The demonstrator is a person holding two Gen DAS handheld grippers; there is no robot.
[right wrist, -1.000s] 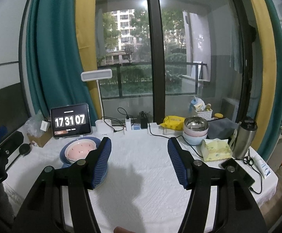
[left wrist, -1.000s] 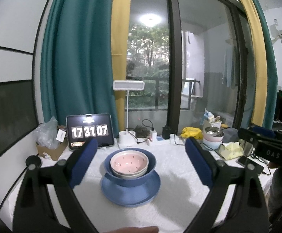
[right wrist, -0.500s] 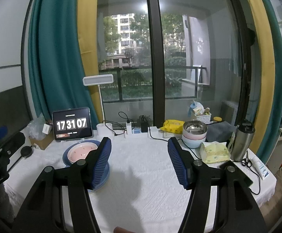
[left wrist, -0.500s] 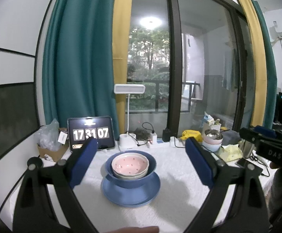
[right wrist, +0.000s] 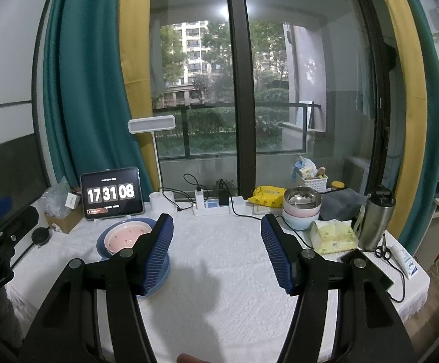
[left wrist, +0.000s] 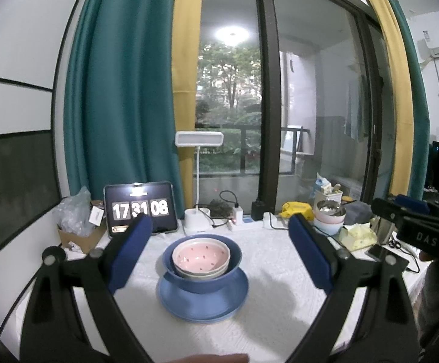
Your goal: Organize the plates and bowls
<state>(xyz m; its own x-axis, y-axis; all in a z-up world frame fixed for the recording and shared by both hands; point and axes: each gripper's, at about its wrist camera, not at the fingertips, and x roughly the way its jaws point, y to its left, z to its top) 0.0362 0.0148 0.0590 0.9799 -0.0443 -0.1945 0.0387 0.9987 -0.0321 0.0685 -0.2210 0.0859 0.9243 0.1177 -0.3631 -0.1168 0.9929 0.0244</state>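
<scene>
Apparently the stacking is done or nearly so: straight ahead of the left gripper (left wrist: 219, 248), framed between its wide-spread, empty jaws, the pink bowl (left wrist: 200, 255) sits nested in the blue bowl (left wrist: 201, 278), which rests on the blue plate (left wrist: 202, 301). The right gripper (right wrist: 216, 251) hangs with jaws parted on nothing, the same stack ahead and to its left, half hidden by its left finger. If any step is left, I judge it is backing off cleanly: withdraw level, jaws apart, without brushing the bowl rims. The metal bowl stack (right wrist: 302, 208), ahead and to the right, may be next. Against the earlier frames almost nothing differs: both grippers match in place and spread, dishes unmoved; only the tablet clock (left wrist: 140, 208) has ticked on.
</scene>
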